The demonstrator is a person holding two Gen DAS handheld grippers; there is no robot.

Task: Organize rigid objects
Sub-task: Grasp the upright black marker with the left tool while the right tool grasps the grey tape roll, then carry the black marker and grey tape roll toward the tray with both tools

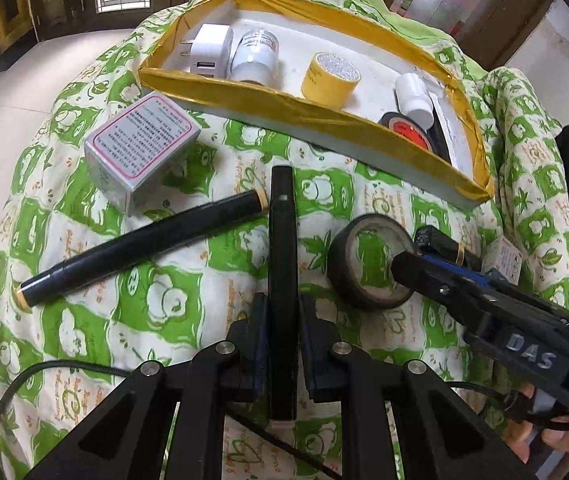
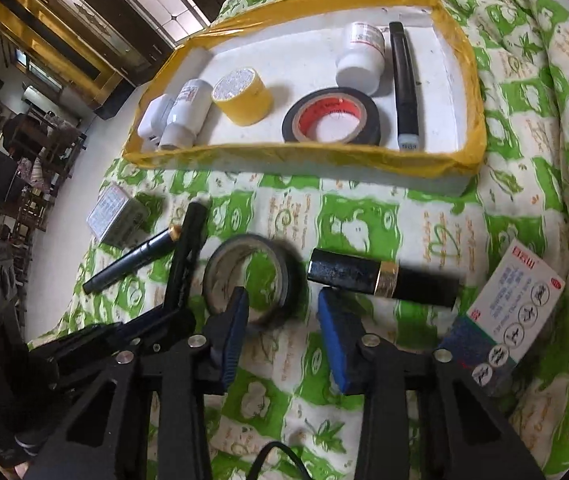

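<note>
While both claws point down at the green patterned cloth (image 1: pixel 172 300):
Left claw (image 1: pixel 282 320): clamped on black pen (image 1: pixel 282 240), frame centre.
Right claw (image 2: pixel 284 320): apart, straddling black tape roll's (image 2: pixel 252 276) rim.
Tray (image 2: pixel 284 156): upper frame.

Soft daylight, fisheye-bent edges, dark corners, slight motion blur.

I am viewing a green-patterned quilt (image 2: pixel 356 216) bearing a yellow-rimmed tray (image 2: pixel 292 160), grey box (image 1: pixel 140 148), black marker (image 1: pixel 140 240), tape roll (image 2: pixel 252 276), black tube (image 2: pixel 380 278) and card (image 2: pixel 512 300).

Left claw (image 1: pixel 280 320) clamped, right claw (image 2: pixel 284 320) apart, both angled downward.
</note>
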